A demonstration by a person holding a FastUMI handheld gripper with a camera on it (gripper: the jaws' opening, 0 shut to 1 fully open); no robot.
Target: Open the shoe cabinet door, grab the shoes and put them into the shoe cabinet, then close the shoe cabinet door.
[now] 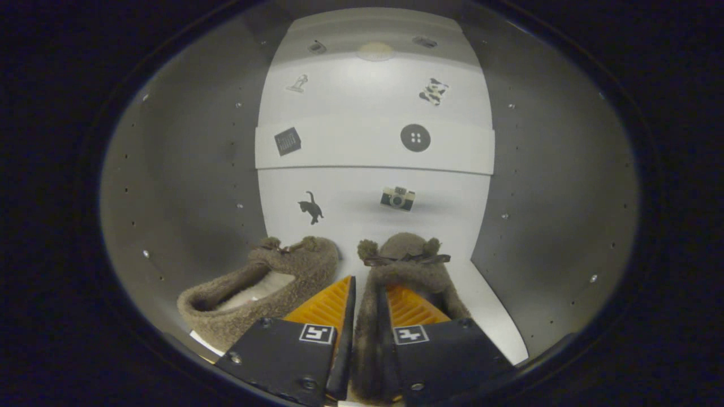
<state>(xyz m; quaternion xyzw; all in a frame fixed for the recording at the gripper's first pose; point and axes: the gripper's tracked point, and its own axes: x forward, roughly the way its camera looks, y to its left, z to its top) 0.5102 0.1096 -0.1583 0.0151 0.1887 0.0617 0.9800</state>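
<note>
Gripping the side wall of the right slipper (408,265), the tool (366,305) is reaching into the shoe cabinet (186,169), its two fingers closed to a narrow gap with the fuzzy brown edge of that slipper pinched between them; one finger is sitting inside the slipper's opening and the other is pressing on its outer side. The right slipper is pointing its toe toward the back panel (373,198), with two small ears and a dark bow on the toe. The left slipper (266,282) is lying just beside it, on the cabinet floor (492,316), to the left of the fingers, turned at an angle so its pale lining is showing. Both slippers are sitting inside the cabinet's lower compartment, between its grey side walls. A white shelf (350,147) is crossing the back above them. Small stickers are showing on the white surfaces: a black cat (311,207), a camera (397,198), a round button (415,138) and a dark square (287,141).
</note>
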